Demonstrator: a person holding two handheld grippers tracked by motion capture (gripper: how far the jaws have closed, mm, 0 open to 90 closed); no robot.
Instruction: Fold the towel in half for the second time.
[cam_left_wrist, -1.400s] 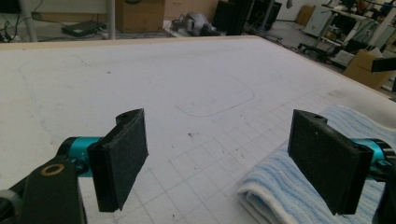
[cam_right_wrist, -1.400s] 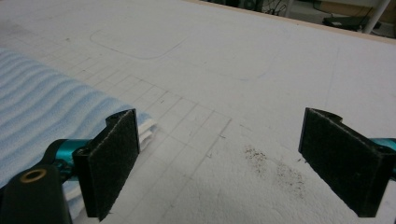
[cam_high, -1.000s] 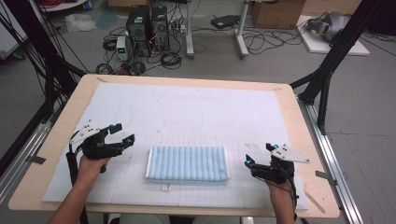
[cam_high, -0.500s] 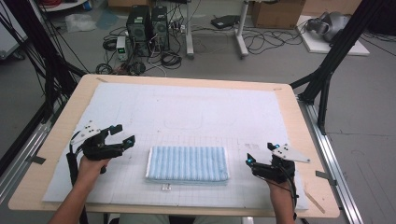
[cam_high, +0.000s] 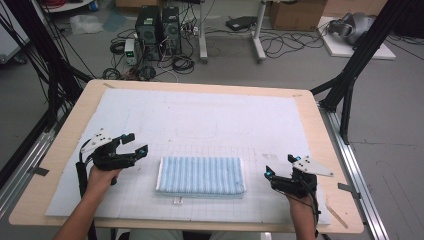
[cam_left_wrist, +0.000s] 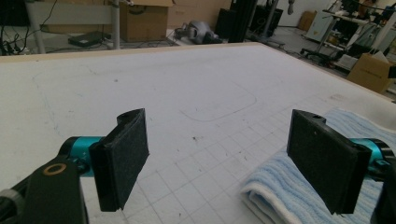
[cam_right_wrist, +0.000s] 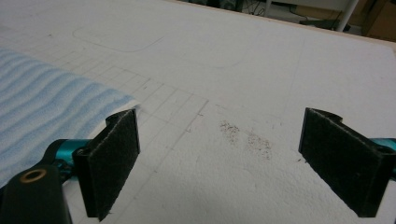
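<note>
White matting (cam_high: 200, 115) covers the wooden table (cam_high: 65, 145), a faint grid drawn across its near half, and behind it the floor is a tangle of cables and computer towers (cam_high: 159, 25). Now to the tongs. Left gripper (cam_high: 134, 144) hangs just off the left end of the towel, jaws spread wide and nothing between them; in the left gripper view, the right-hand pad (cam_left_wrist: 327, 161) sits over the towel's (cam_left_wrist: 299, 186) folded corner while the other pad is over bare mat. Right gripper (cam_high: 280, 167) is near the towel's right end, a small gap of mat between them, also wide open and empty; its own view has the blue ribbing (cam_right_wrist: 42, 112) off to the left of the jaws.

Folded blue-striped towel (cam_high: 201, 175) lies flat, centred on the near part of the mat, long side running left to right, squared to the grid. I'd call this the approach: both hands flanking the cloth, neither touching it yet. Next move, by my reckoning, wants each gripper eased inward and down to pinch an end or corner, layers caught together so the fold doesn't slip.

Containers? None on the table that I can make out; a cardboard box (cam_high: 295, 12) sits on the floor beyond, its contents too far off to tell. A small pale tag (cam_high: 176, 201) rests just in front of the towel's near edge.
</note>
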